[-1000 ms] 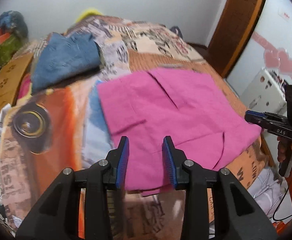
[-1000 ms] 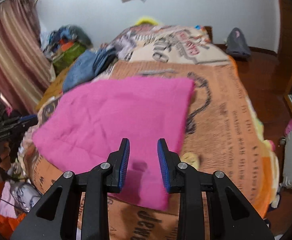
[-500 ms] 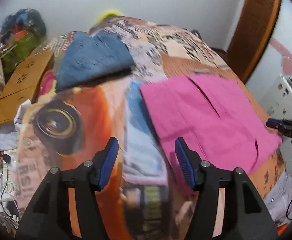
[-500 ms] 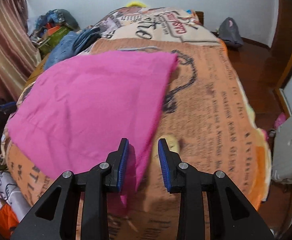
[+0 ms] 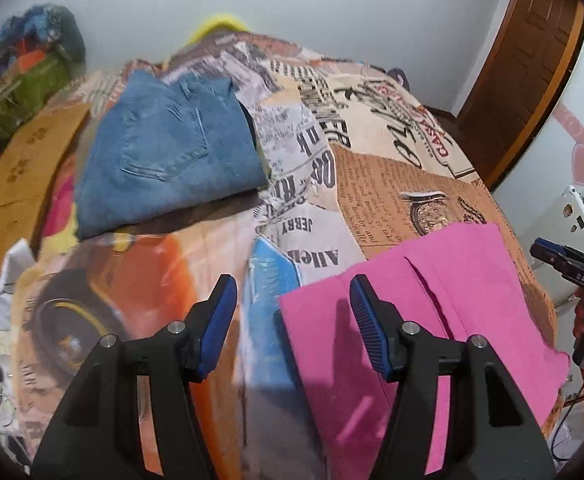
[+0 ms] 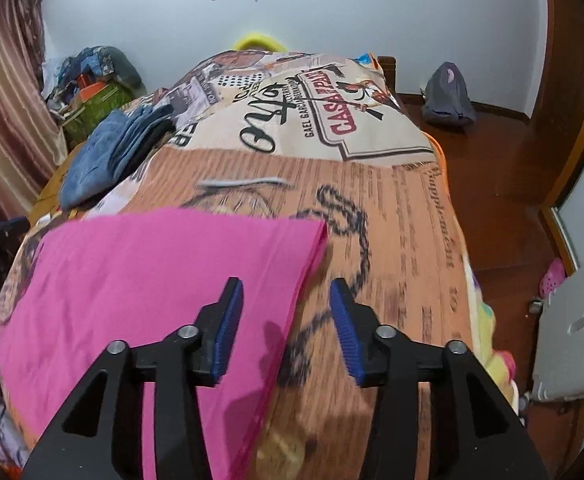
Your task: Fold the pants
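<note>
The pink pants [image 5: 443,312] lie folded flat on the patterned bedspread [image 5: 299,144]. In the left wrist view they fill the lower right. My left gripper [image 5: 292,312] is open and empty, above their left edge. In the right wrist view the pink pants [image 6: 144,280] fill the lower left. My right gripper [image 6: 286,314] is open and empty, above their right edge near the far corner. The right gripper also shows at the right edge of the left wrist view [image 5: 567,264].
Folded blue jeans [image 5: 164,152] lie at the far left of the bed, also in the right wrist view [image 6: 108,156]. A cardboard piece [image 5: 20,176] and a clutter pile [image 5: 32,76] stand left of the bed. A brown door [image 5: 527,72] and wooden floor [image 6: 499,168] lie to the right.
Both grippers have opened wider. The left gripper has swung left from above the pants' middle to their left edge. The right gripper has moved to the pants' right edge.
</note>
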The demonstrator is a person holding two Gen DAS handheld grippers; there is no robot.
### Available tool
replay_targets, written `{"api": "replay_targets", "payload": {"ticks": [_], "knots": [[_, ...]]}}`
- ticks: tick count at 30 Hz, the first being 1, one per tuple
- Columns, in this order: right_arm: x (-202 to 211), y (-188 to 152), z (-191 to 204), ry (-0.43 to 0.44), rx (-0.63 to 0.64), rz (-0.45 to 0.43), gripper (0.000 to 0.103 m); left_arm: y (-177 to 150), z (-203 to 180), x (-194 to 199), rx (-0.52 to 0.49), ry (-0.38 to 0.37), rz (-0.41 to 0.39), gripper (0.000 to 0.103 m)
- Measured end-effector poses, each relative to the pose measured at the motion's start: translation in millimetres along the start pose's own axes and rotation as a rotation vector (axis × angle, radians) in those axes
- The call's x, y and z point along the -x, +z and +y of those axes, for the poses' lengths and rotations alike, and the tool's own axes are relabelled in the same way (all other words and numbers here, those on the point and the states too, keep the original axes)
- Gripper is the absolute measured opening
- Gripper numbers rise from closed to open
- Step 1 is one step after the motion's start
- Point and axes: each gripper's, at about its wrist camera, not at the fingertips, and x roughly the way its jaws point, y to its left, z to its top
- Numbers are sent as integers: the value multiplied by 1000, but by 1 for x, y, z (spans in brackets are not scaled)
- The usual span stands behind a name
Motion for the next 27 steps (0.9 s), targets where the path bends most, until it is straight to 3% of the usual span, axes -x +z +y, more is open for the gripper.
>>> {"api": "replay_targets", "payload": {"ticks": [5, 11, 15, 19, 27], "knots": [[-32, 16, -9, 14, -21, 35, 44, 0, 7, -34, 44, -58, 70, 59], [-67, 25, -9, 34, -2, 89, 44, -9, 6, -48, 90, -153, 120, 57], [-84, 24, -11, 64, -21, 112, 44, -11, 2, -46, 70, -161, 113, 43], [-89, 20, -10, 101, -24, 126, 12, -10, -4, -41, 38, -146, 107, 27], [-86, 20, -3, 16, 45, 86, 3, -7, -15, -34, -29, -49, 64, 19]]}}
